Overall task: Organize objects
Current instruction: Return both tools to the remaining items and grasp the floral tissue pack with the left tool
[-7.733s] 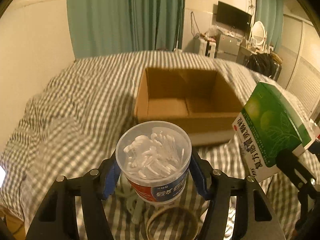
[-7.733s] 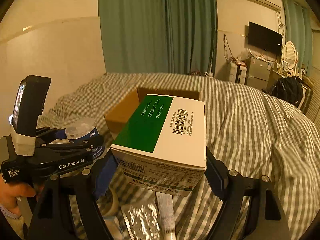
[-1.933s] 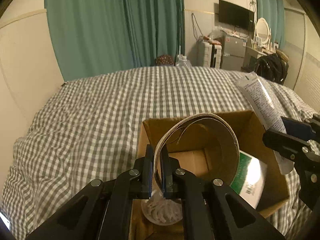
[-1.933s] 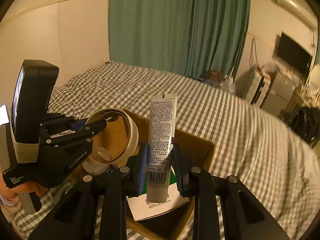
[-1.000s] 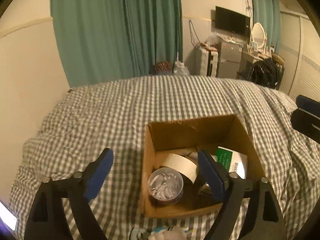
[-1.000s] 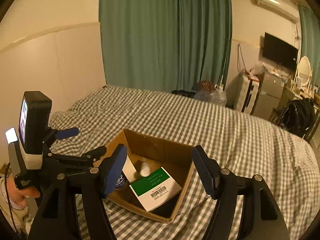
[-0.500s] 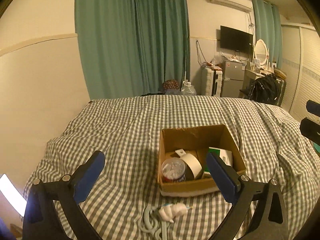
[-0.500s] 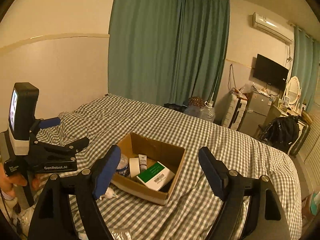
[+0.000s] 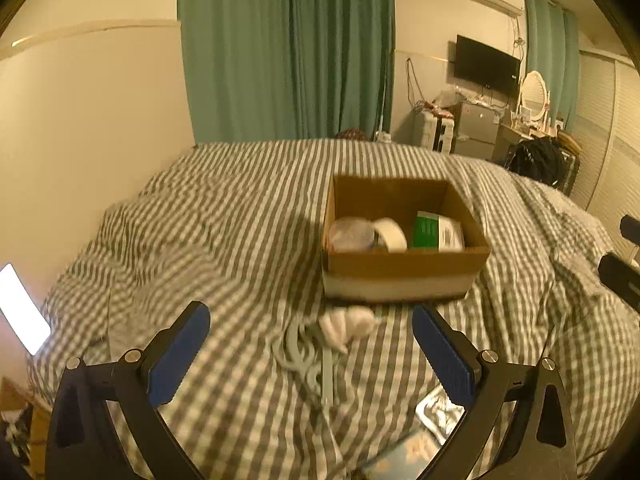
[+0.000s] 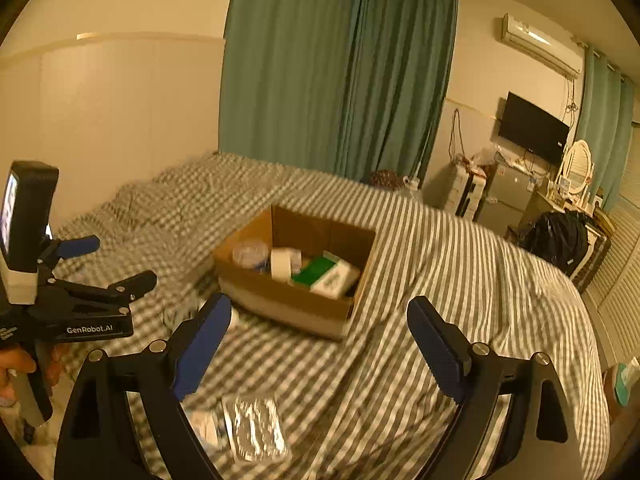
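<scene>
Both views are dim, with a warm amber cast from indoor lighting; no lamp is in frame. Fisheye distortion bends the walls and curtains (image 9: 286,48) at the edges, and black vignetting fills the corners. Motion blur softens the checked bedcover (image 9: 224,236) and cardboard box (image 10: 288,300). A white phone screen (image 9: 20,308) is overexposed.

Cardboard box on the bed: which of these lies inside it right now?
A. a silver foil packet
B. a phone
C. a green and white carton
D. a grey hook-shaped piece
C: the green and white carton lies inside the cardboard box, beside a roll of tape.
</scene>
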Demonstrator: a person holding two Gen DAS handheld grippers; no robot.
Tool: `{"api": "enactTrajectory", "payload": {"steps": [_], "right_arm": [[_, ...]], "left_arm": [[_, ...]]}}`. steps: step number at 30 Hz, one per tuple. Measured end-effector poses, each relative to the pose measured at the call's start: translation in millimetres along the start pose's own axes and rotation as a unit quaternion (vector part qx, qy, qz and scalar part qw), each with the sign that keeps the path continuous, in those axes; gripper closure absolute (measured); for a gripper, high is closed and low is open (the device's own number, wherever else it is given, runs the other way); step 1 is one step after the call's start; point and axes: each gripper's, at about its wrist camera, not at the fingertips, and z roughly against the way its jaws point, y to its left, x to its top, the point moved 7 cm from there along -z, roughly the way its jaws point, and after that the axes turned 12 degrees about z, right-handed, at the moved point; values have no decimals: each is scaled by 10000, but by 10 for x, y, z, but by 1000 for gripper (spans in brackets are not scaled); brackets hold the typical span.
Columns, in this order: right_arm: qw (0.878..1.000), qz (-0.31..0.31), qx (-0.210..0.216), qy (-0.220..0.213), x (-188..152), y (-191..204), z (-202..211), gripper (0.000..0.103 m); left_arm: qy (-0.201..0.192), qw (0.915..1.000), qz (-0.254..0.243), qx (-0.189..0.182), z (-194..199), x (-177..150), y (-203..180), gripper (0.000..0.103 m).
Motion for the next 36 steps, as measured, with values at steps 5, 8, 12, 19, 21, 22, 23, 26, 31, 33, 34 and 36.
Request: {"api": "enactTrajectory", "payload": {"steps": [5,8,12,19,21,22,23,26,31,33,34,36], "right_arm": [[9992,58,90,375,-432,241,-187,13],[9977,-15,194,648,-694,363,-344,13],[9947,-91,290,979,-984,423,-491,13],[9878,-513,364,1425,-1360,360,-650,13],[9871,-576,347,1450,-1400,341,-657,13],[9870,-591,340,1457,-1409,337,-658,13],[9869,-595,331,1463,-1416,330,-655,13],[9867,-609,290,1478,-1418,312,-659,13],[9860,-642,301,1507,-1444,309,-679,13],[9857,-647,320,1521,-1452,317,-691,13],[9858,-641,327,1517,-1453,320,-695,13],[9860,-622,347,1506,-1442,338,-712,13]], "left_arm": [[373,9993,-50,32,-116,-418,-8,0],[639,9979,16,55,-213,-632,-2,0],[789,9968,-46,70,-286,-859,-2,0],[1126,9930,-303,-180,-325,-1294,-123,0],[1146,9919,-436,-342,-292,-1378,-208,0],[1160,9908,-557,-426,-273,-1430,-268,0],[1178,9893,-706,-496,-259,-1476,-338,0],[1286,9836,-1081,-655,-287,-1641,-516,0],[1615,9743,-1415,-682,-492,-1826,-632,13],[1713,9730,-1385,-687,-546,-1835,-616,17],[1768,9729,-1263,-787,-546,-1823,-596,18],[1739,9750,-1049,-897,-494,-1753,-543,20]]}}
